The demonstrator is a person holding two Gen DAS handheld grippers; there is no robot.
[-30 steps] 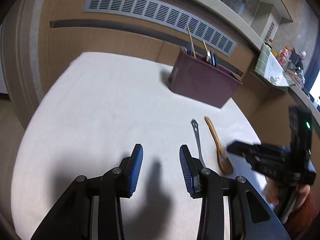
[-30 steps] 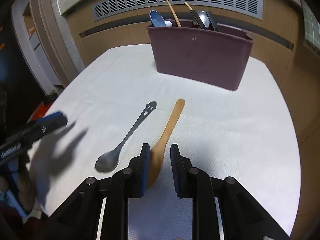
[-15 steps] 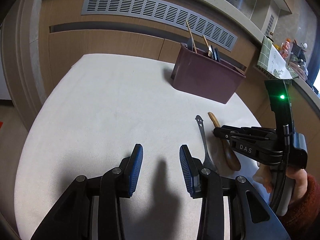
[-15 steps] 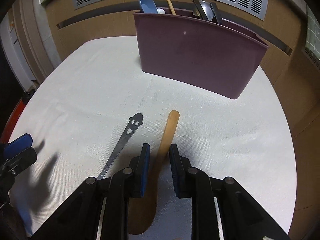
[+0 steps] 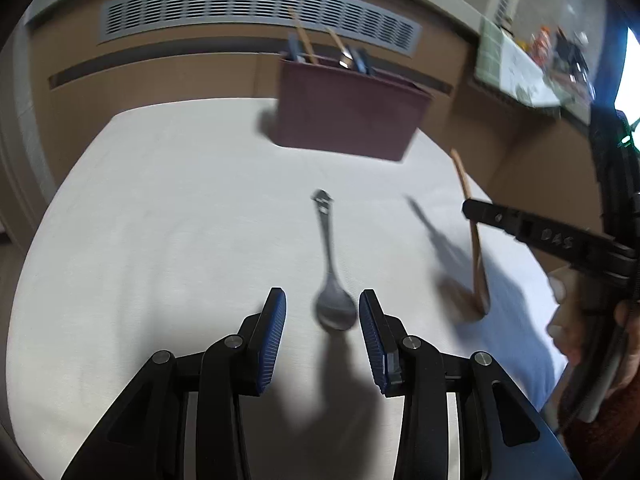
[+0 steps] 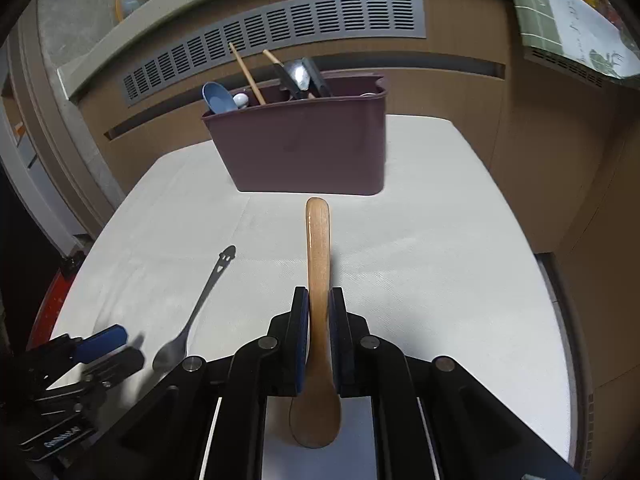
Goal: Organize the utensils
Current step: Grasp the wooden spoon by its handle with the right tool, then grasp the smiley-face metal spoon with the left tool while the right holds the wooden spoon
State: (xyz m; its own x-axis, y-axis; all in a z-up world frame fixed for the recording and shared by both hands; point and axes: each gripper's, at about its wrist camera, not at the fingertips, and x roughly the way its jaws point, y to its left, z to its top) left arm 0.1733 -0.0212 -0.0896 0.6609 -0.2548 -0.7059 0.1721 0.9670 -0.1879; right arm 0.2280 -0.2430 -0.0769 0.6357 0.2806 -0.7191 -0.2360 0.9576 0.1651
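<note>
My right gripper (image 6: 319,306) is shut on a wooden spoon (image 6: 318,256) and holds it off the white table, handle pointing toward the maroon utensil box (image 6: 300,152). In the left wrist view the wooden spoon (image 5: 474,240) hangs lifted at the right, in the right gripper (image 5: 472,210). A metal spoon (image 5: 330,268) with a smiley cut-out handle lies on the table; its bowl sits between the open fingers of my left gripper (image 5: 322,316). The metal spoon also shows in the right wrist view (image 6: 196,312), next to the left gripper (image 6: 108,344).
The maroon box (image 5: 348,112) stands at the table's far side and holds several utensils (image 6: 256,80). Behind it is a wood-panelled wall with a grey vent grille (image 6: 280,36). A cluttered counter (image 5: 532,68) lies at the far right. The table (image 6: 440,248) is covered in white cloth.
My right gripper has closed on the wooden spoon and lifted it off the table. My left gripper has moved right, bringing its open fingers around the metal spoon's bowl.
</note>
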